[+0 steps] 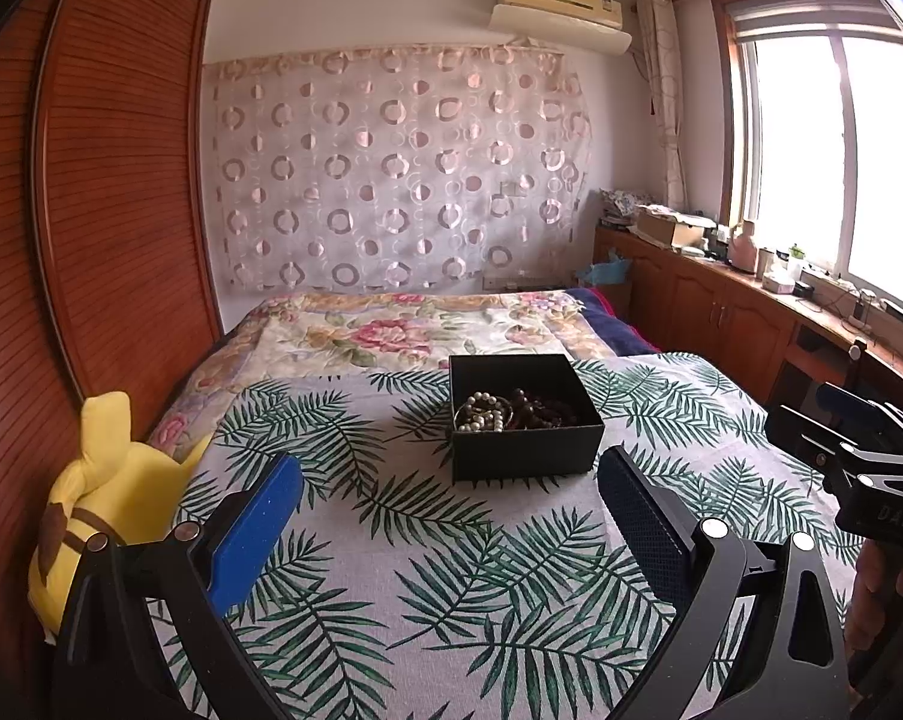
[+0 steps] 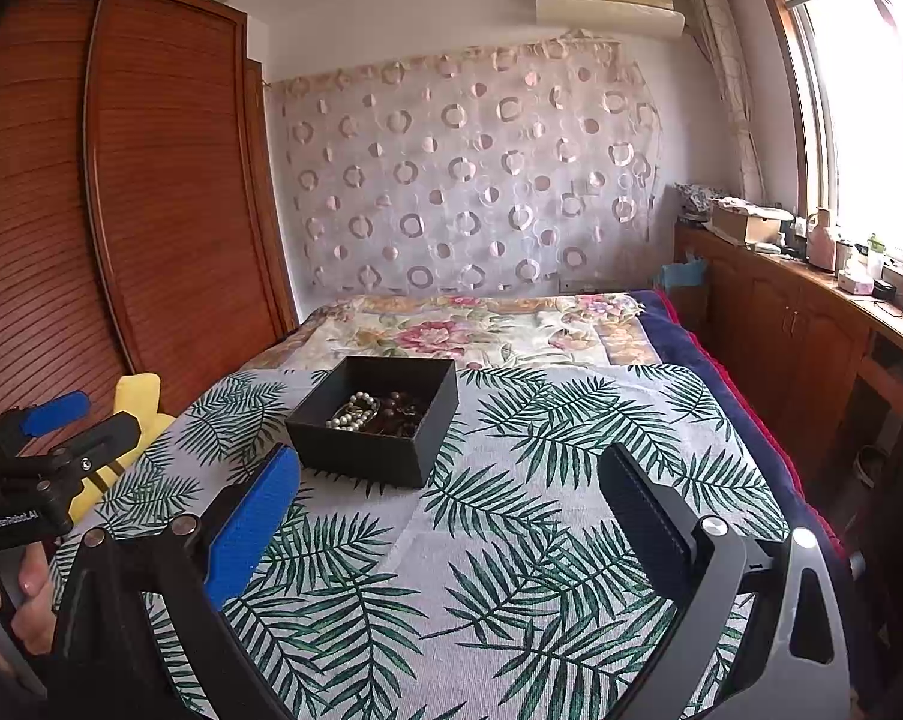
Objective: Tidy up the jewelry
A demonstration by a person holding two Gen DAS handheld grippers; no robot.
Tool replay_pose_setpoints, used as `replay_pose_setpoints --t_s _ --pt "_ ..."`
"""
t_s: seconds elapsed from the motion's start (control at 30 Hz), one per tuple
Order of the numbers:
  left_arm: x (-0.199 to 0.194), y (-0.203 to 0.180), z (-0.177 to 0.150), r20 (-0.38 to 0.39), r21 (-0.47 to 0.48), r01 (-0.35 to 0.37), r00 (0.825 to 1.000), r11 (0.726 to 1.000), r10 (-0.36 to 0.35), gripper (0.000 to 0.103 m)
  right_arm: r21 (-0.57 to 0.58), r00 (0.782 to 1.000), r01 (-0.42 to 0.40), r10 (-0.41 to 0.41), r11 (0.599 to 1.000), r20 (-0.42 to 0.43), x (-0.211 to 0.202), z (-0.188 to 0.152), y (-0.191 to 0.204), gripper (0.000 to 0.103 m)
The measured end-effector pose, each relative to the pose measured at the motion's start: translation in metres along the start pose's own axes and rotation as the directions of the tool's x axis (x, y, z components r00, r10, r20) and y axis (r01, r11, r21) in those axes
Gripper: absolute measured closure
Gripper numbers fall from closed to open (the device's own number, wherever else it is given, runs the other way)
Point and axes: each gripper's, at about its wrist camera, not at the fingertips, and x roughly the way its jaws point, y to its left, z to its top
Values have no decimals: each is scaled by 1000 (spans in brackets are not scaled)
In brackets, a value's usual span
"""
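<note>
A black open box [image 1: 526,456] sits on the palm-leaf cloth [image 1: 403,588] on the bed. Inside lie a white pearl strand [image 1: 481,414] and dark brown beads [image 1: 541,411]. My left gripper [image 1: 451,480] is open and empty, just in front of the box. In the right wrist view the box [image 2: 361,450] is ahead to the left, with the pearls [image 2: 350,412] and dark beads [image 2: 400,411] inside. My right gripper [image 2: 448,474] is open and empty, near the box's right front corner. Each gripper shows at the edge of the other's view.
A yellow plush toy [image 1: 109,498] lies at the bed's left edge beside a wooden wardrobe [image 1: 91,180]. A floral quilt [image 1: 391,330] covers the far bed. A wooden cabinet [image 1: 721,300] with clutter runs under the window on the right.
</note>
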Motion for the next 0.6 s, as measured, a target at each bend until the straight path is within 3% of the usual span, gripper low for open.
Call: replay_pose_setpoints --t_s 0.6 --pt "-1 -1 2 8 -2 2 1000 1000 -2 8 1 1000 -1 1 1000 1 0 -1 1 2"
